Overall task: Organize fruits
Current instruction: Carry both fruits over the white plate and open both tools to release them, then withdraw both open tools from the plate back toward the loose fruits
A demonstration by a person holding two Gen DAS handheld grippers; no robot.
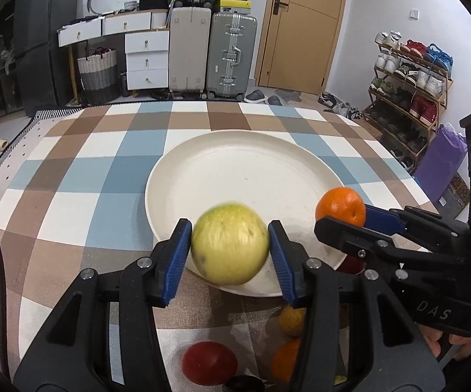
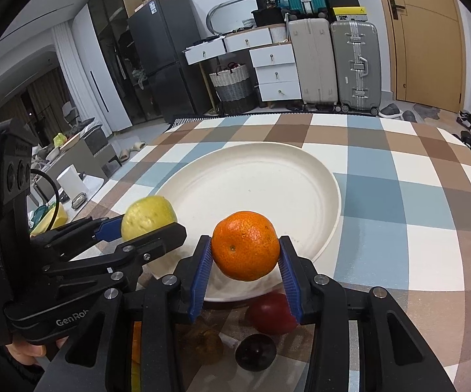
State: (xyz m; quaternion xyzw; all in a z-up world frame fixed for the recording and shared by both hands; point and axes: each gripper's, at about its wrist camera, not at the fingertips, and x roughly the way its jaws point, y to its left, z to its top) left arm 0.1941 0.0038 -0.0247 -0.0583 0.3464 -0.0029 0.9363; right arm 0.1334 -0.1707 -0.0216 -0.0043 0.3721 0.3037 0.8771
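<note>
The left gripper (image 1: pixel 230 248) clamps a yellow-green fruit (image 1: pixel 229 244) over the near rim of the white plate (image 1: pixel 235 163). Just to its right, the right gripper (image 2: pixel 245 261) pinches an orange (image 2: pixel 245 245) above the same rim. "GenRo" and "DAS" show on the gripper bodies. The plate's far half is bare; checkered tablecloth (image 2: pixel 398 176) lies around it.

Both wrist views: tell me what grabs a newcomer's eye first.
The left tool clamps a yellow-green fruit over the near rim of the big white plate. Beside it, the right tool grips an orange over that same rim. More fruit lies on the checked tablecloth below.
</note>
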